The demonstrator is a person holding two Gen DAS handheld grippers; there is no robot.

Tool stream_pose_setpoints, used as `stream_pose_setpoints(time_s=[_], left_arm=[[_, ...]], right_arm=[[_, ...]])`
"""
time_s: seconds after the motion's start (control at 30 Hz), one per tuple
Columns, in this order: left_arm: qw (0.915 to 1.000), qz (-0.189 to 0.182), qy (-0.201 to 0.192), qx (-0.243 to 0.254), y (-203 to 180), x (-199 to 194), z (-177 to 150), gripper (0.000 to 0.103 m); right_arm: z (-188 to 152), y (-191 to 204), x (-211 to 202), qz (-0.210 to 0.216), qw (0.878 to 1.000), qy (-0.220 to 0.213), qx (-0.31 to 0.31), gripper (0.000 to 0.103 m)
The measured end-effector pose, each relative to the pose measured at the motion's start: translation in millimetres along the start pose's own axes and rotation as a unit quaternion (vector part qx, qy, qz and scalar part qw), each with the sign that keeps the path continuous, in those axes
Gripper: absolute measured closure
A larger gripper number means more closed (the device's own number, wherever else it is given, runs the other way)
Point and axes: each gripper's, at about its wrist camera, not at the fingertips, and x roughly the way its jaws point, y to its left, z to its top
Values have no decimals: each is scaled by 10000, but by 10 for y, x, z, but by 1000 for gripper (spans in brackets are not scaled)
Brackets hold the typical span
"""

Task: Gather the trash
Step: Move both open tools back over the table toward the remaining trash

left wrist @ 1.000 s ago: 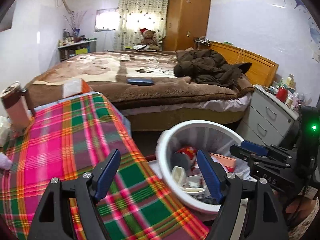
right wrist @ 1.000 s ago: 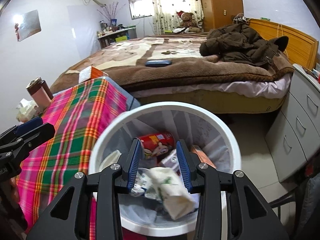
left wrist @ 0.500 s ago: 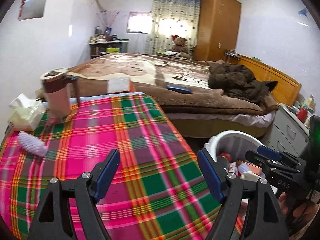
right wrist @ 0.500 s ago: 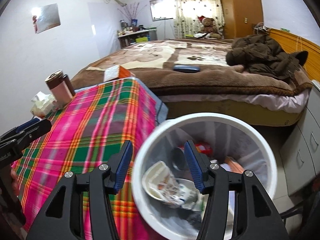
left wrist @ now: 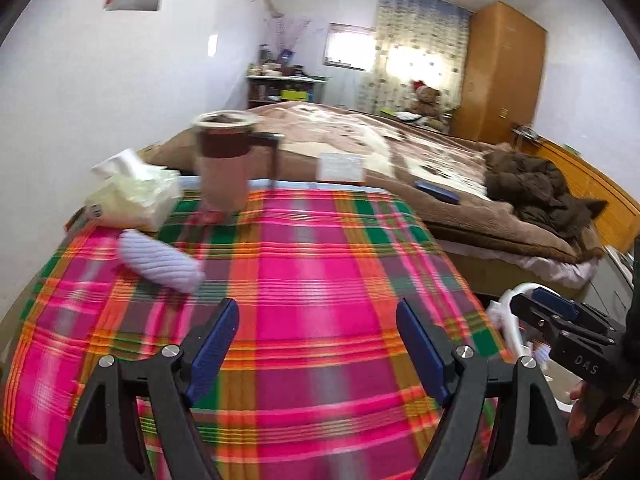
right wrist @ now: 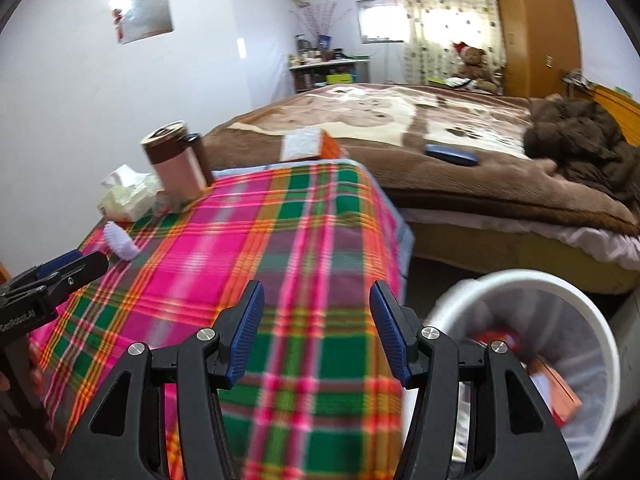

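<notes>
Both grippers hang over the counter [right wrist: 280, 240], which is covered in a pink, green and orange plaid cloth. The left gripper [left wrist: 318, 344] has its jaws spread wide with nothing between them, only plaid below. The right gripper [right wrist: 316, 330] has jaws that have just been opening and now stand apart, also empty, above the near edge of the cloth. In the left view it [left wrist: 560, 320] shows at the right edge, held by a hand [left wrist: 592, 412]. The bin [right wrist: 520, 280], white with a clear liner, stands on the floor just beside the counter's right corner, between counter and bed [right wrist: 440, 152]; trash lies inside it, an orange box [right wrist: 556, 392] among paper scraps, too blurred to name further. At the far left end of the counter stand a pink and brown mug [right wrist: 176, 164] with a lid, a pack of tissues [right wrist: 128, 196] touching it or nearly so, and a ribbed lilac thing [left wrist: 160, 258] lying on its side nearer the grippers. On the bed a white and orange box [right wrist: 308, 144] sits at the edge behind the counter, a dark blue case [right wrist: 451, 155] lies further right, and a brown coat [right wrist: 580, 140] is heaped near the headboard. A teddy bear [right wrist: 472, 60] sits at the far side by the curtain.
</notes>
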Motion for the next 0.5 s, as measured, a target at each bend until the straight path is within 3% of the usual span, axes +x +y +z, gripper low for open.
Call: stream_pose_setpoints(time_s=[0.23,0.5], left_arm=[[9981,442,76,-416,525,54,54,21],[9941,657,302,-813,939,349,157,19]], right_arm=[[161,410,299,274,9986,96,-441,46],[327,724,636,517,9959,270,-685,46]])
